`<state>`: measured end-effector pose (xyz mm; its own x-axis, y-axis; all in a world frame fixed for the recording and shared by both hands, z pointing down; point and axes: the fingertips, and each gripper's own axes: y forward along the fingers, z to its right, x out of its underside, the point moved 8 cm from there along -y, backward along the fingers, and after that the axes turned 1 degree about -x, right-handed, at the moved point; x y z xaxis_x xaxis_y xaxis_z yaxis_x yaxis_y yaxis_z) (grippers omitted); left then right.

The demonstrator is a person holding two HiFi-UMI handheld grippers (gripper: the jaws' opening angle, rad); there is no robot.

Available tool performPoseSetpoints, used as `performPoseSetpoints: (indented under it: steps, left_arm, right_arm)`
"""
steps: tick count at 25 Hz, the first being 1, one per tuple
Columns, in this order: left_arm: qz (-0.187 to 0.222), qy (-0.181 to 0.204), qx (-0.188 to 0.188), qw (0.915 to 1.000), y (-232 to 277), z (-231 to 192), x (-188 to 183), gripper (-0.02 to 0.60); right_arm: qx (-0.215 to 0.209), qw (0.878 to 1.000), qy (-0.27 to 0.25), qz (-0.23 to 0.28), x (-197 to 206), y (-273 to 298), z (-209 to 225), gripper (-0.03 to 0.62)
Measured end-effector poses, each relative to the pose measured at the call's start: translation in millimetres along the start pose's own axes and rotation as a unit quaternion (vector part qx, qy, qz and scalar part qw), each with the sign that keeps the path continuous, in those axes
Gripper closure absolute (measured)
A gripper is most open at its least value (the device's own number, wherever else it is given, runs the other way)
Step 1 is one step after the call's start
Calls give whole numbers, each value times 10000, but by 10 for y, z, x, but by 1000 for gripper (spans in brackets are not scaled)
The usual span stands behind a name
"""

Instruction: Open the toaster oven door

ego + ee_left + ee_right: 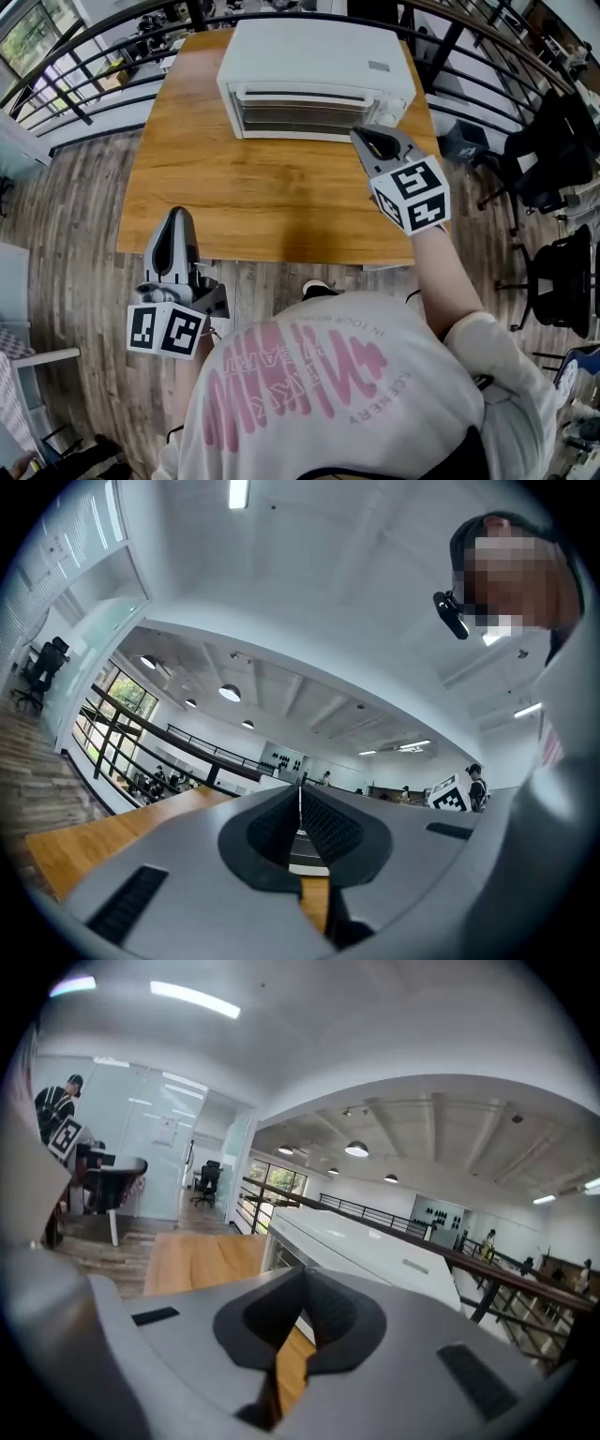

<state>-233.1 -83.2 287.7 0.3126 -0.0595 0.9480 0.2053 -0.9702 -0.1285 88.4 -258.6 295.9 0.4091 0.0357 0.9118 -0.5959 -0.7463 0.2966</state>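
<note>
A white toaster oven [314, 80] stands at the far middle of the wooden table [244, 202], its glass door [300, 110] closed and facing me. My right gripper [366, 137] is shut and empty, its tips just in front of the oven's front right corner, next to the control panel. In the right gripper view the oven [361, 1246] lies close ahead past the shut right gripper [302, 1283]. My left gripper [178, 217] hangs low off the table's near left edge, far from the oven. In the left gripper view the left gripper [300, 803] is shut on nothing.
A black railing [84, 70] runs round the table's far side. Black office chairs [553, 272] stand at the right. Wooden plank floor [66, 244] lies to the left. The person's white printed shirt [328, 403] fills the bottom of the head view.
</note>
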Motion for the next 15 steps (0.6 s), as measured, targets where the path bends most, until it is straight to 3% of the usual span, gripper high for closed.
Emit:
performPoseSetpoints:
  steps: [9,12,15]
  left_arm:
    - [36,-59,-341,9994,49,-88,24,558]
    - [2,-39,-372,9993,54,-103,34,558]
    - [-1,10,-449,9990,35,-151,8,558]
  right_arm:
    - [-172,9885,-1341,-682,-33,486,254,575]
    - [-203,9834,-1581,-867,-14,605,336,532]
    - [-253,9802,-1682,-1012,9,714,396,528]
